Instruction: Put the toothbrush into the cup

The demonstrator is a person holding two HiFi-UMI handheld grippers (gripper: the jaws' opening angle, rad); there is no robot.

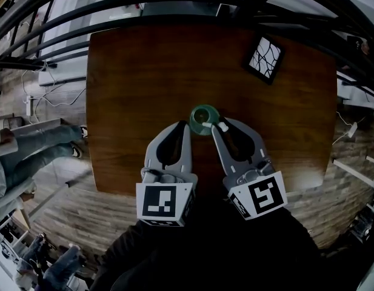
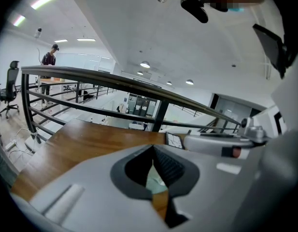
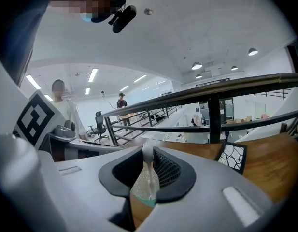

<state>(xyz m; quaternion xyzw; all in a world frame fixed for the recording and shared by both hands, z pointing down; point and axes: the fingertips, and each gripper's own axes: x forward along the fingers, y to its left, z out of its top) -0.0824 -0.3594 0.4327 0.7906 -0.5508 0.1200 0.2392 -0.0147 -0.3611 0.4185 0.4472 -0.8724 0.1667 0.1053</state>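
Step in hand, judged: dropping toothbrush into cup.
- Right gripper [image 1: 218, 126] jaws clamping on white toothbrush [image 1: 214, 126] at green cup's [image 1: 204, 119] rim.
- Left gripper [image 1: 185, 125] jaws pressing together, empty, just beside cup on other side.
- Toothbrush lying near level, long axis crosswise to jaws, one end reaching over cup's mouth.
- Needing: tipping it upright, centring lower end over cup, releasing late.
- Risk: nudging light cup across worktop [image 1: 144, 77].
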